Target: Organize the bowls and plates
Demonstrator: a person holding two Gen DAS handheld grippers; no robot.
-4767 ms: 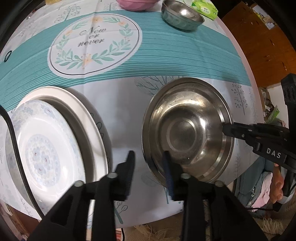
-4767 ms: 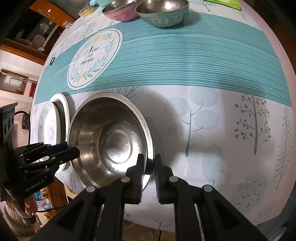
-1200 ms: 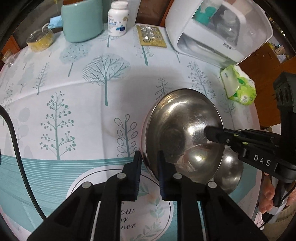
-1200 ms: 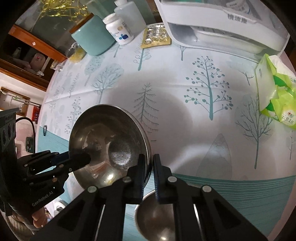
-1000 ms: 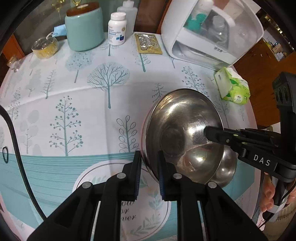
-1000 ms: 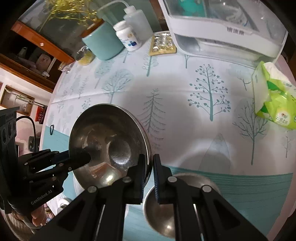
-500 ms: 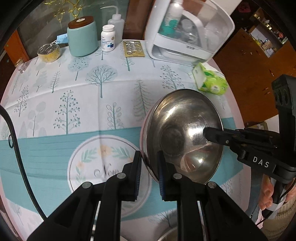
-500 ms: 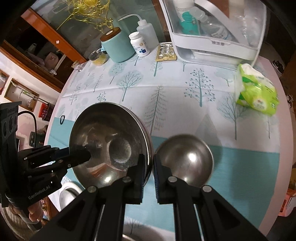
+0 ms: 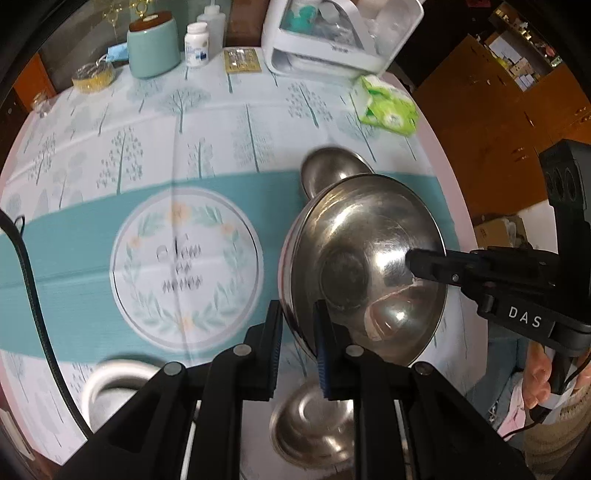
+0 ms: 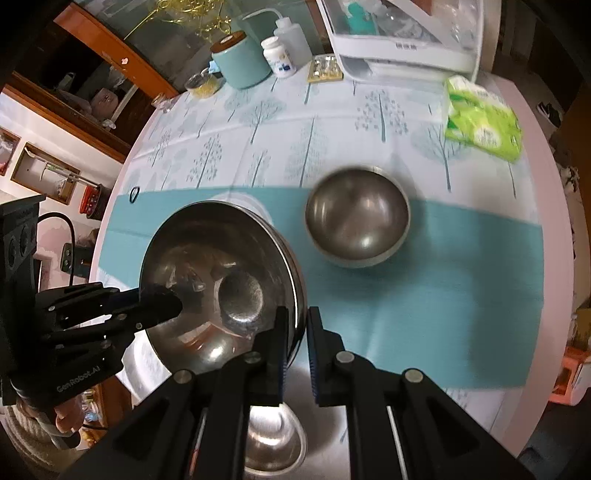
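A round table under a pale tree-print tablecloth [image 9: 207, 125] with a teal band carries a small steel bowl [image 10: 357, 218], green tissue pack [image 10: 482, 120], teal lidded canister [image 9: 153, 50], white pill bottle [image 9: 197, 44], white appliance [image 9: 340, 33], and, blurred at the near edge, seemingly a white plate [image 9: 110, 387].

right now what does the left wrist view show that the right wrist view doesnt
Only the left wrist view shows the round wreath print on the tablecloth and the rim of a white dish at the near left. Only the right wrist view shows the yellow wire ornament behind the teal canister and a small black ring on the cloth. Both show the large steel bowl pinched at opposite rims by the left claw and right claw, the small steel bowl standing behind it, and the green tissue pack.
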